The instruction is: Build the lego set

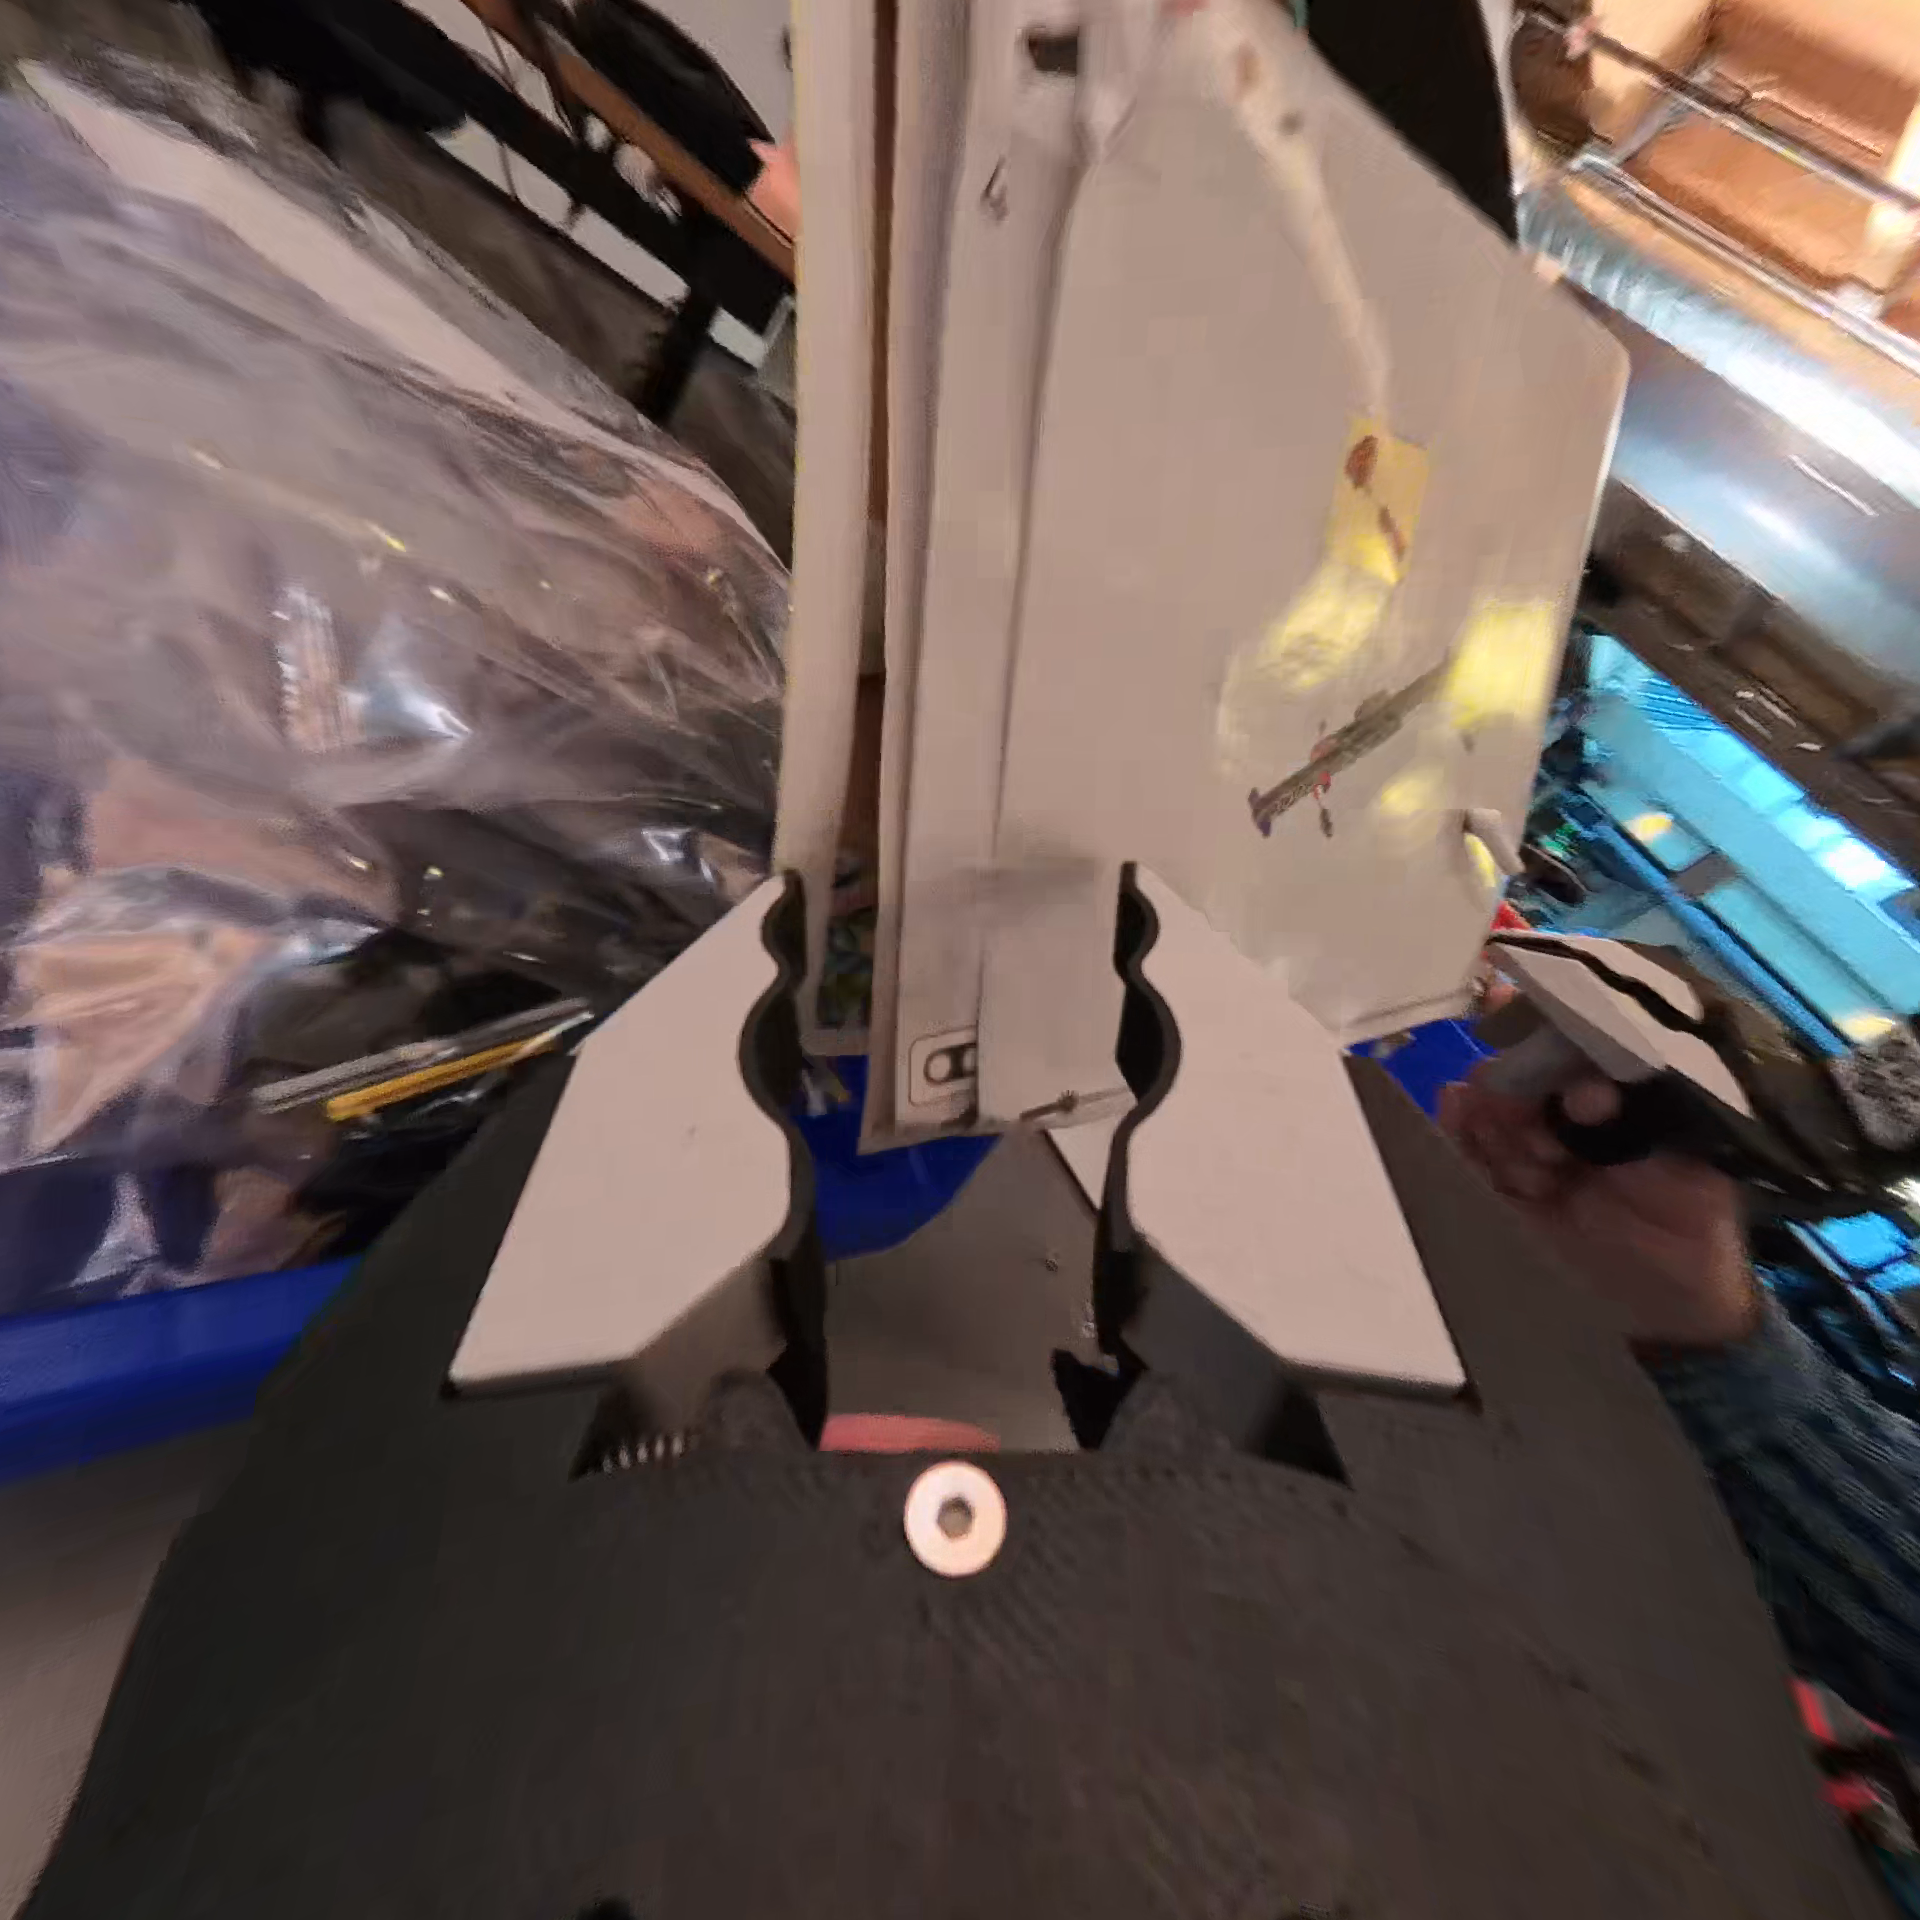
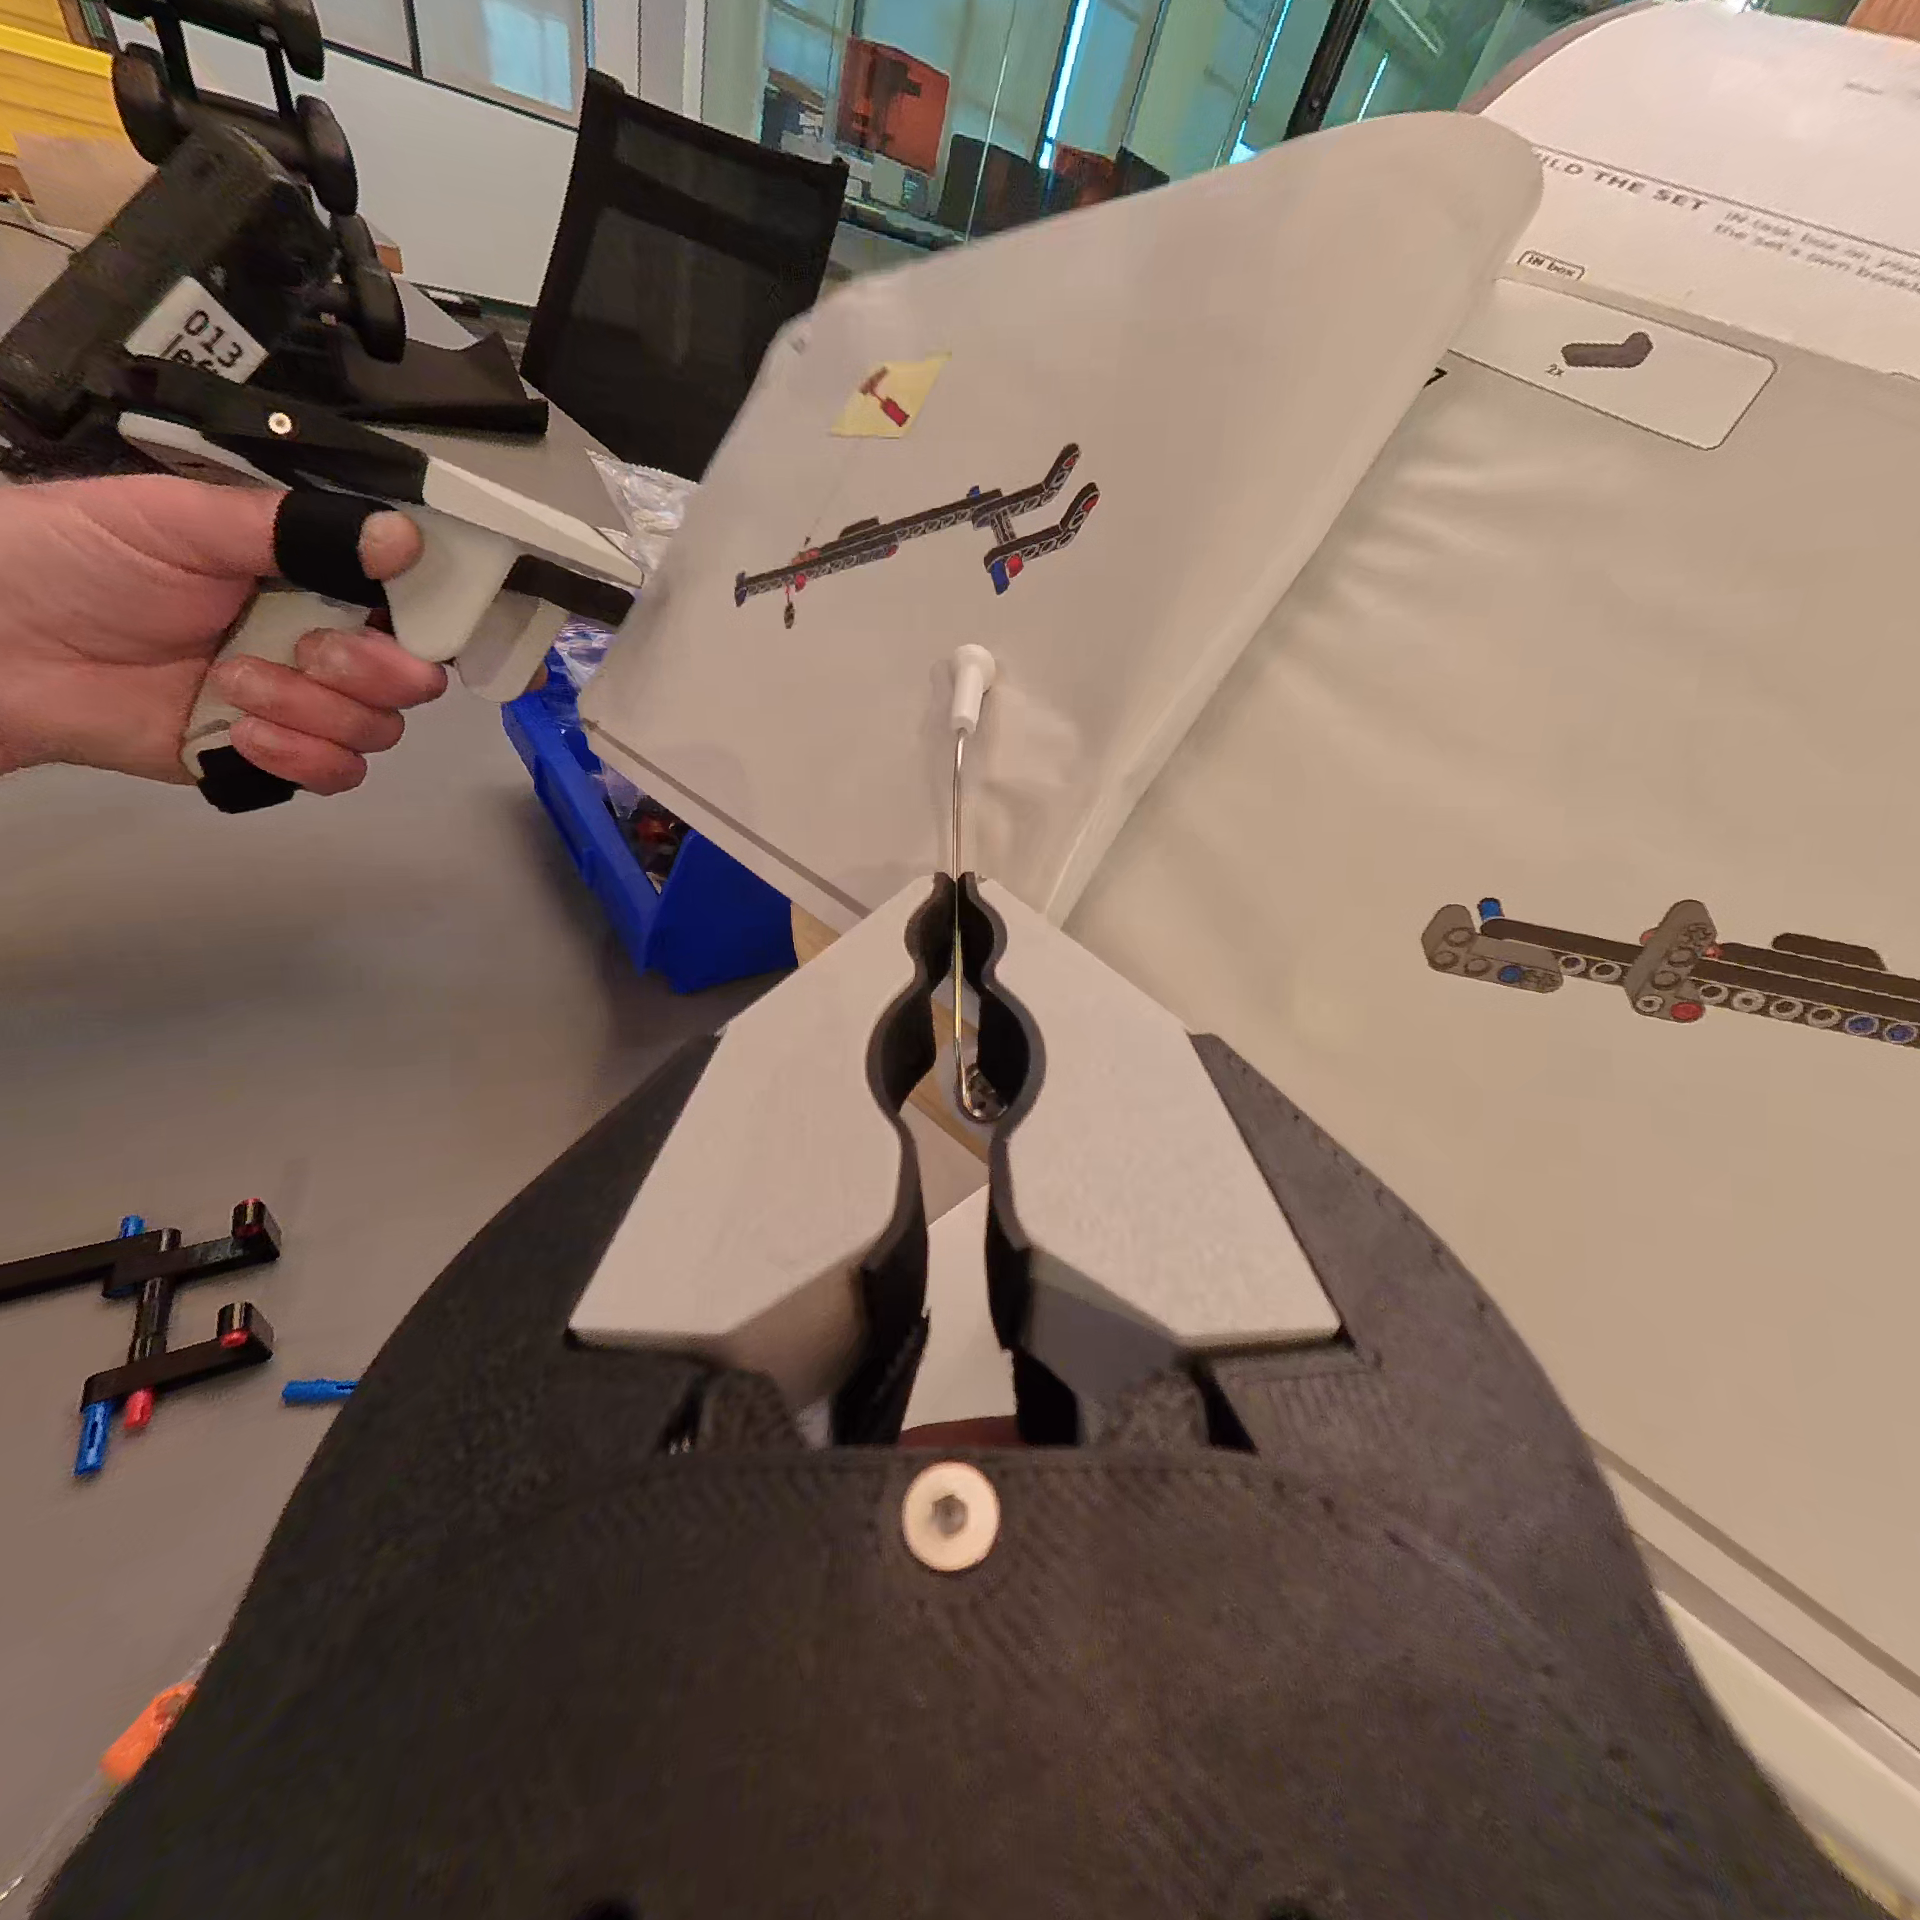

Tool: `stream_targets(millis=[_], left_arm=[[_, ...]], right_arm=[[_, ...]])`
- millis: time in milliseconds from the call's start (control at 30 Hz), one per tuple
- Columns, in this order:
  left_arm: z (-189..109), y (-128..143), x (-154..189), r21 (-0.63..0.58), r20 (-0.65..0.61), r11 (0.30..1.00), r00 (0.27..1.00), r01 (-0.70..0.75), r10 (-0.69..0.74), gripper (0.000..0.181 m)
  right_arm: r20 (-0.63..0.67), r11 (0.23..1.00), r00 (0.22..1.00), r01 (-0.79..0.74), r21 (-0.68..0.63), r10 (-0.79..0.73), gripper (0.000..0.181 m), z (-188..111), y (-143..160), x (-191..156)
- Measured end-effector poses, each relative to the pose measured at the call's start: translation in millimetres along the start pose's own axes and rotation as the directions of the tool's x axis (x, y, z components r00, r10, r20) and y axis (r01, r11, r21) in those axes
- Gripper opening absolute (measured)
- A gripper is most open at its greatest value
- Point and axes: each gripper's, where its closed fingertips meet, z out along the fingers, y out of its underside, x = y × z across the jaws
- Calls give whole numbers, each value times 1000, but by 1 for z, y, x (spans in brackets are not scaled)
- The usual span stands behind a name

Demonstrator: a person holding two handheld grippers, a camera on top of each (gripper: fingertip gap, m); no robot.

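The instruction booklet (image 2: 1455,727) lies open on the right, with one page (image 2: 1091,343) lifted upright. My right gripper (image 2: 956,883) is shut on a thin metal safety pin (image 2: 957,790) with a white cap, which sits against that page. My left gripper (image 1: 961,894) is open, and the lifted page (image 1: 1247,468) and other sheets stand between its fingers. It also shows in the right wrist view (image 2: 613,592), at the page's left edge. A partly built black lego beam assembly (image 2: 156,1299) with red and blue pins lies on the grey table.
A blue parts bin (image 2: 644,862) stands behind the lifted page and also shows in the left wrist view (image 1: 156,1351). Clear plastic bags (image 1: 364,675) fill the left of that view. A loose blue pin (image 2: 317,1390) and an orange piece (image 2: 145,1745) lie on the table. A black chair (image 2: 675,281) stands behind. One gripper's finger ends stand about 25 centimeters off the other's.
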Motion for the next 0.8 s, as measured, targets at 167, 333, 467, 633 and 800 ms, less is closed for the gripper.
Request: stream_targets(millis=[167,333,467,633,800], left_arm=[[-1,-3,-2,25,51,999,998,-30,28,88],[12,9,6,-53,-1,999,1000,9,-9,82],[11,14,-1,-59,25,998,999,25,-24,52],[-10,0,9,59,13,997,998,-55,54,0],[-18,-1,18,87,36,983,987,-159,156,0]], right_arm=[[-4,1000,1000,-1,12,1,0,0,0,0],[-2,1000,1000,-6,15,6,0,0,0,0],[-2,1000,1000,-2,14,2,0,0,0,0],[-7,1000,1000,-5,9,5,0,1,0,0],[-27,1000,1000,4,3,-4,0,0,0,0]])
